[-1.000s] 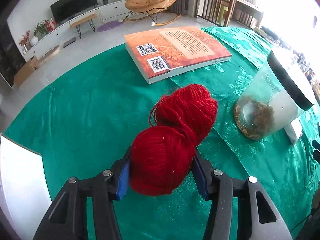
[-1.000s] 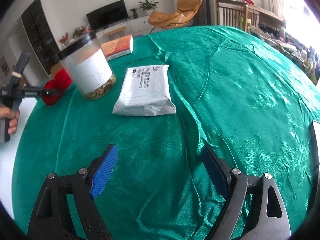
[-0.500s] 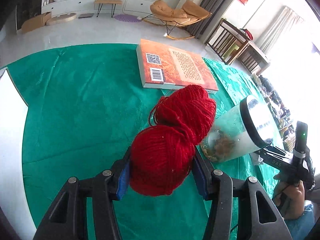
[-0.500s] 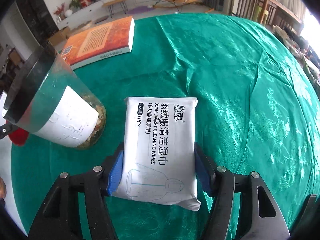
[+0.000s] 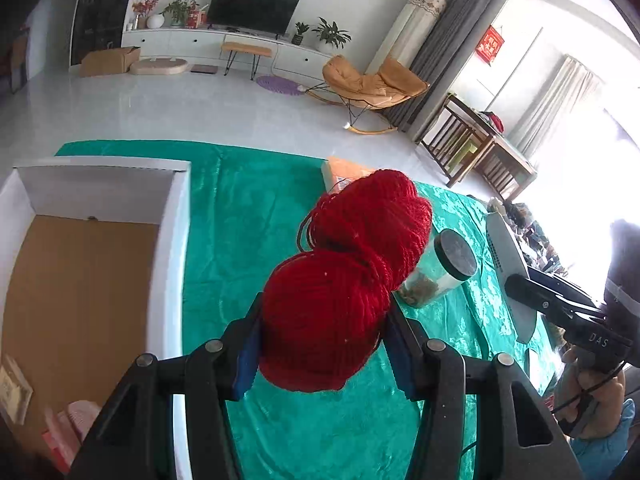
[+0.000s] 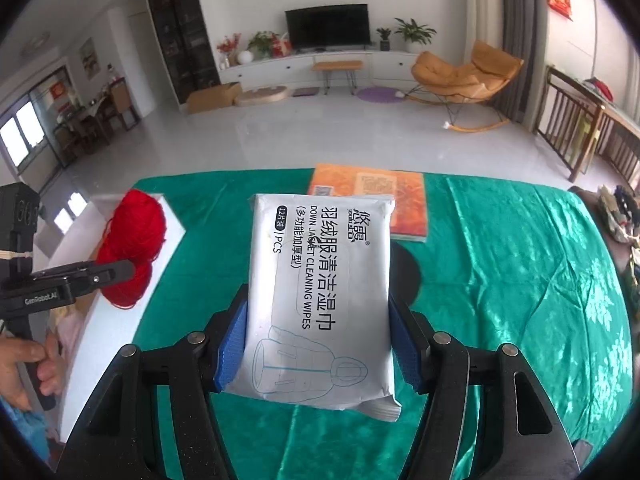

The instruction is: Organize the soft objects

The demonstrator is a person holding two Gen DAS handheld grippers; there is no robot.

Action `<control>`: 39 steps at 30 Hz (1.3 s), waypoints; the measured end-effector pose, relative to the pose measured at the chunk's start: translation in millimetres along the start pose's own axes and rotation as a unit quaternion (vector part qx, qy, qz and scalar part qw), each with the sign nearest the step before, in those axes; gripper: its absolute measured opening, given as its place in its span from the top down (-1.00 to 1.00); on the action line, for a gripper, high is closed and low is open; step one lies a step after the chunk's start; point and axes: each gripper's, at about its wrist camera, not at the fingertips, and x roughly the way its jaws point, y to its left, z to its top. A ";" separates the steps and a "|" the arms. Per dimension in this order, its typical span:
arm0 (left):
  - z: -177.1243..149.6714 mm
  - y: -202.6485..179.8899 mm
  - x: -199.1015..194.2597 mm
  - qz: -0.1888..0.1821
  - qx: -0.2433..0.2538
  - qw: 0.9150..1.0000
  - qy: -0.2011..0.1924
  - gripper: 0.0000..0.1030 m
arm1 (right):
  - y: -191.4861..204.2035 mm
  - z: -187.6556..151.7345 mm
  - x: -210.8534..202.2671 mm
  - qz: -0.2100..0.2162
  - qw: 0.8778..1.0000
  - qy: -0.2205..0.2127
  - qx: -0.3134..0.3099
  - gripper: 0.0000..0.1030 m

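both loads have just come up off the green tablecloth [image 5: 248, 216]: left gripper [image 5: 324, 354] clamps a red yarn skein [image 5: 344, 280], right gripper [image 6: 316, 350] pinches a wipes pack [image 6: 320, 292]. the white box [image 5: 176, 248], left of frame, looks like their destination.

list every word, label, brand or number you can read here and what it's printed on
"DOWN JACKET CLEANING WIPES", "PCS" and "12" in a dark oval, beside Chinese lines: wipes pack, clamped in the right gripper.
"GenRobot.AI": left gripper body, seen from the right wrist; it clamps the red yarn.
"DAS": right gripper's body, seen from the left wrist.
Too blurred to read: QR code and barcode on the orange book, the jar label, the red wall hanging.
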 end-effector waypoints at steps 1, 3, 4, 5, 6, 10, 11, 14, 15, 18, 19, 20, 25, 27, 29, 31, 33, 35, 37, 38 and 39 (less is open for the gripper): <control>-7.6 12.2 -20.0 0.022 -0.001 1.000 -0.007 -0.04 | 23.9 -2.5 -0.9 0.031 1.000 0.003 -0.005 -0.28; -23.8 37.8 -56.6 0.061 -0.012 0.998 -0.021 -0.06 | 73.3 -7.6 -1.9 0.098 0.995 0.012 -0.013 -0.28; -32.5 50.6 -73.6 0.080 -0.020 0.996 -0.028 -0.06 | 98.7 -9.8 -2.7 0.126 0.992 0.017 -0.021 -0.28; -41.6 62.6 -89.3 0.102 -0.028 0.994 -0.034 -0.07 | 124.4 -12.0 -3.5 0.150 0.988 0.021 -0.032 -0.28; -51.8 74.6 -102.4 0.127 -0.034 0.991 -0.038 -0.09 | 148.2 -15.5 -3.6 0.171 0.984 0.026 -0.043 -0.28; -92.8 114.1 -134.8 0.214 -0.061 0.974 -0.043 -0.56 | 232.1 -34.8 4.5 0.229 0.969 0.054 -0.080 -0.29; -102.5 119.9 -139.2 0.231 -0.067 0.970 -0.046 -0.79 | 250.0 -42.8 9.8 0.235 0.966 0.061 -0.090 -0.29; -124.6 128.9 -147.1 0.278 -0.073 0.956 -0.061 -0.87 | 291.2 -66.8 32.5 0.265 0.952 0.099 -0.116 -0.37; -129.8 130.6 -149.6 0.292 -0.074 0.951 -0.063 -0.88 | 299.2 -73.7 40.8 0.276 0.947 0.113 -0.117 -0.38; -142.6 128.7 -155.1 0.310 -0.078 0.945 -0.074 -0.88 | 302.5 -84.1 49.3 0.272 0.948 0.118 -0.115 -0.38; -145.9 125.6 -156.7 0.324 -0.079 0.940 -0.077 -0.88 | 300.4 -84.4 47.9 0.266 0.950 0.112 -0.118 -0.38; -148.0 119.8 -158.6 0.343 -0.079 0.933 -0.077 -0.89 | 299.1 -80.7 46.0 0.256 0.953 0.105 -0.123 -0.38; -157.5 102.3 -162.5 0.401 -0.090 0.909 -0.066 -0.92 | 298.1 -78.8 25.0 0.218 0.962 0.070 -0.152 -0.39; -160.8 97.4 -165.6 0.406 -0.102 0.906 -0.068 -0.92 | 297.5 -77.4 18.3 0.208 0.963 0.058 -0.161 -0.39; -162.0 93.2 -165.6 0.412 -0.109 0.902 -0.066 -0.92 | 296.8 -78.6 10.5 0.199 0.964 0.051 -0.167 -0.39; -161.5 90.1 -165.0 0.415 -0.110 0.901 -0.058 -0.92 | 296.6 -79.1 8.5 0.194 0.964 0.050 -0.174 -0.39; -163.2 90.5 -165.8 0.417 -0.121 0.900 -0.049 -0.92 | 297.5 -81.1 5.4 0.184 0.965 0.049 -0.182 -0.39; -164.2 89.5 -166.4 0.414 -0.129 0.900 -0.049 -0.92 | 296.5 -81.7 4.8 0.177 0.965 0.048 -0.188 -0.39; -164.9 84.1 -168.7 0.419 -0.123 0.898 -0.059 -0.92 | 295.8 -83.3 3.0 0.172 0.965 0.047 -0.190 -0.39; -165.5 81.2 -170.2 0.424 -0.121 0.895 -0.061 -0.92 | 295.0 -83.9 2.6 0.172 0.965 0.048 -0.190 -0.39; -165.7 79.9 -170.9 0.426 -0.120 0.895 -0.064 -0.92 | 294.3 -84.5 2.4 0.172 0.965 0.049 -0.190 -0.39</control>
